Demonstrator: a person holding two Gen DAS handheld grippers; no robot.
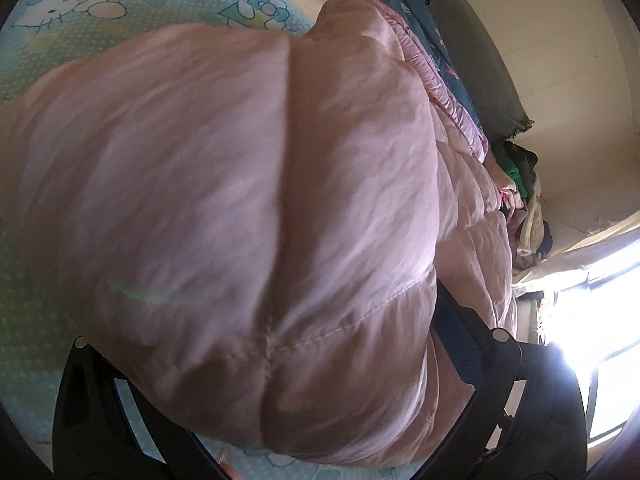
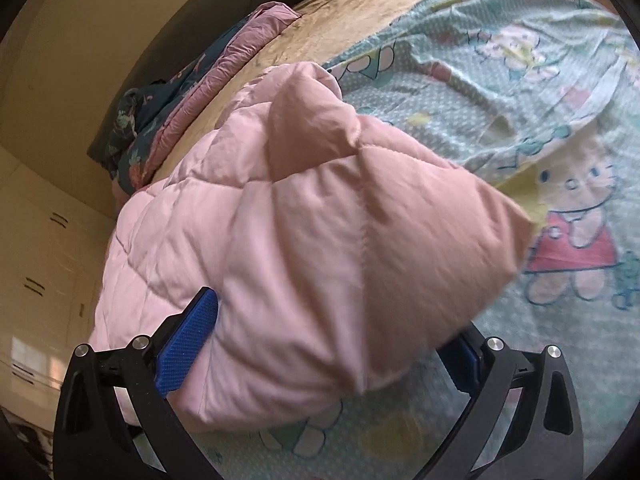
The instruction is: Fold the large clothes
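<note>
Across the middle of both wrist views the pink quilted jacket [image 1: 248, 208] is billowing up, a puffy, padded garment that is filling most of the left wrist frame and sitting centre-left in the right wrist frame [image 2: 304, 240], lying on the cartoon-print bedsheet [image 2: 520, 120]. It is looking soft, light and springy, with a slick, faintly shiny shell, so by my reading it is going to slide and puff back open instead of holding a crease; the stitched seams and the hemmed edge are looking like the surest places to pinch, since the fill is thinner there. The right gripper [image 2: 328, 344] is clamping a thick bunch of the jacket between its blue pads [image 2: 186, 344], jaws standing fairly wide because the bundle is so bulky. The left gripper [image 1: 280, 364] is also straddling a fat fold of the fabric, one blue pad [image 1: 460, 344] pressing in at the lower right, the other finger mostly buried under cloth at the lower left. Beyond the jacket, a rumpled purple and dark floral quilt [image 2: 180, 92] is lying along the upper left of the right view, a heap of other clothes [image 1: 528, 200] is piling up at right of the left view, and bright window light [image 1: 592, 320] is flaring in the lower right.
</note>
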